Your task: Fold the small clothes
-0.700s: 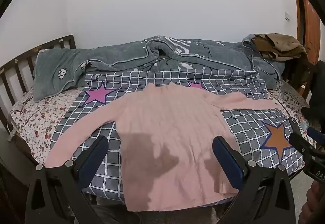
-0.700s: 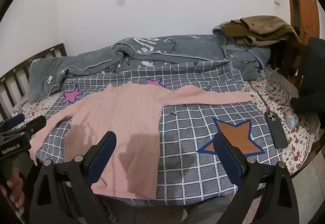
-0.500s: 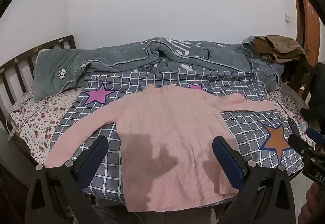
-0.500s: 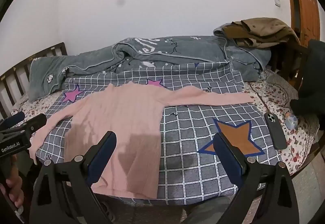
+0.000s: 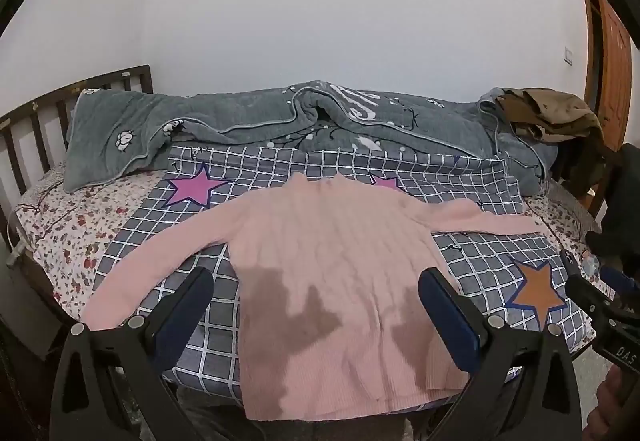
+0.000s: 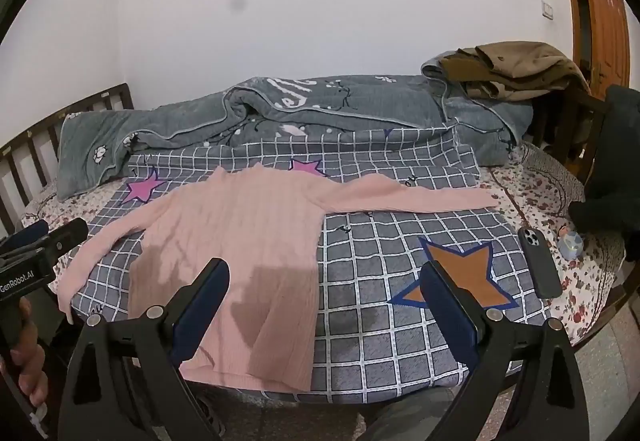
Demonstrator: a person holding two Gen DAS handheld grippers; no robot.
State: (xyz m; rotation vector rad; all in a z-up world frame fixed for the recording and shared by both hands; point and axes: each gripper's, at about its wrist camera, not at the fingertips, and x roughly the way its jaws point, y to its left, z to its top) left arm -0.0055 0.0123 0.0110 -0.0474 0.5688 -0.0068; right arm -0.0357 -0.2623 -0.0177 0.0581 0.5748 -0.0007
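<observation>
Pink ribbed knit sweater: spread flat, front up, sleeves out to both sides, on grey checked sheet of bed. Likely soft, light, limp, stretchy; best pinched at sleeve cuffs or hem corners. Left gripper and right gripper: jaws wide apart, holding nothing, above near hem. Beyond: grey quilt, brown garment, phone.

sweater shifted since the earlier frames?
No. The sweater lies the same against the purple star and orange star.
</observation>
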